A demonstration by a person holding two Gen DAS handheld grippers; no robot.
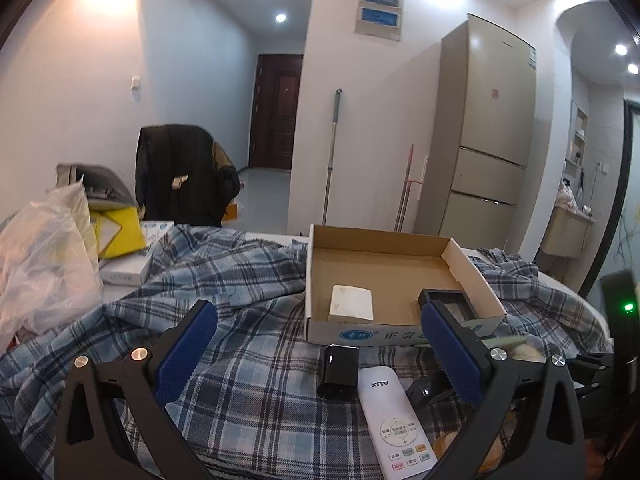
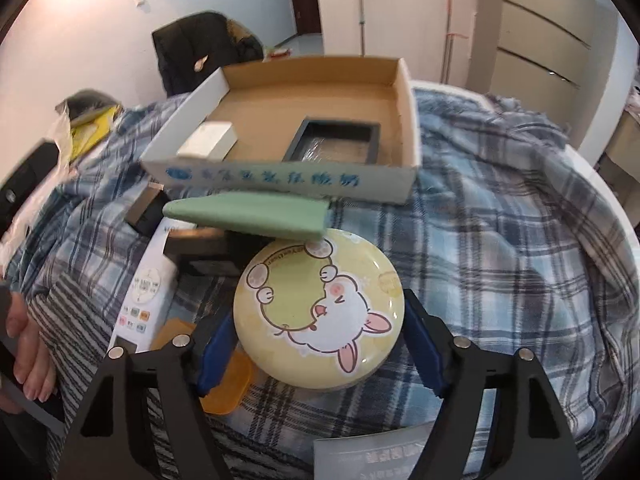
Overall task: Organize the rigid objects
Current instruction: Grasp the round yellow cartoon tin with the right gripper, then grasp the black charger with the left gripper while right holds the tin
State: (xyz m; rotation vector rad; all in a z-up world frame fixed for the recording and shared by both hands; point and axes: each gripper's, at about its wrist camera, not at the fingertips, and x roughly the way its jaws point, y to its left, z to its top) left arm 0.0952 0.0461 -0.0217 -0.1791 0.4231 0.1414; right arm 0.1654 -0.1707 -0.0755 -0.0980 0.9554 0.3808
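Note:
A round yellow tin [image 2: 320, 308] with a rabbit cartoon lies on the plaid cloth [image 2: 500, 248]. My right gripper [image 2: 320, 334] is shut on it, blue pads against both its sides. Beyond it lie a green case [image 2: 248, 216], a white remote [image 2: 148, 280] and an orange piece [image 2: 228, 388]. The cardboard box [image 2: 280, 178] holds a white block [image 2: 208, 140] and a black frame [image 2: 336, 140]. My left gripper [image 1: 320, 310] stands open above the cloth, its pads touching nothing. Below it are a small black box [image 1: 339, 370] and the remote [image 1: 394, 420], in front of the cardboard box [image 1: 384, 240].
A plastic bag [image 1: 40, 264], a yellow packet [image 1: 120, 232] and a flat white box [image 1: 128, 268] crowd the table's left side. A chair with a black jacket [image 1: 180, 176] stands behind. A person's hand [image 2: 24, 340] with a striped sleeve [image 2: 68, 320] is at the left.

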